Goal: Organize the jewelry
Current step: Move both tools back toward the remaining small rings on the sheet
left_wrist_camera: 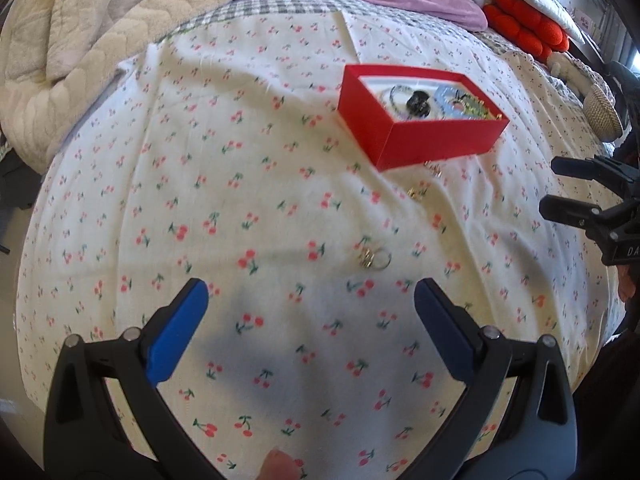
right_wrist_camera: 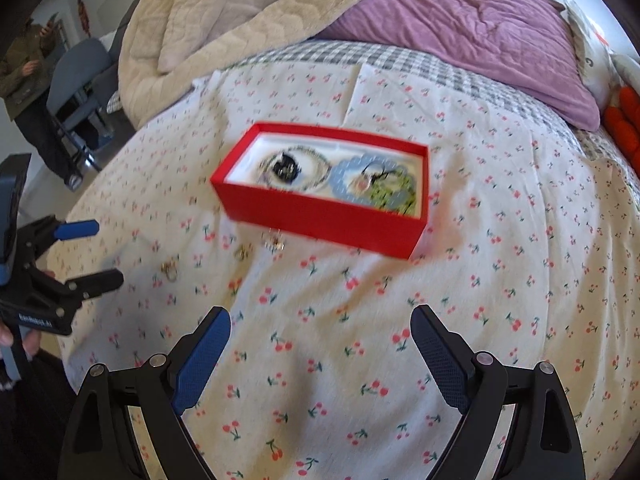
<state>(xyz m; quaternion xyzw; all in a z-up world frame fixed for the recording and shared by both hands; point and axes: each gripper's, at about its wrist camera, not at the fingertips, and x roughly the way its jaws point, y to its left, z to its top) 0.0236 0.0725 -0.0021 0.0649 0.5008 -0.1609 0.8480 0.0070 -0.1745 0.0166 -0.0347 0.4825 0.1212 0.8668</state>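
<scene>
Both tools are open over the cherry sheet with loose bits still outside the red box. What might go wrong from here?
1. The ring cluster is tiny on soft, wrinkled sheet; the left tool may pinch fabric instead.
2. Small gold pieces lie right beside the red box; the right tool might nudge the box.
3. Cherry print hides pieces, so one could be missed.

The small jewelry pieces (right_wrist_camera: 170, 271) beside the red box (right_wrist_camera: 320, 216) blur beyond telling apart.
</scene>
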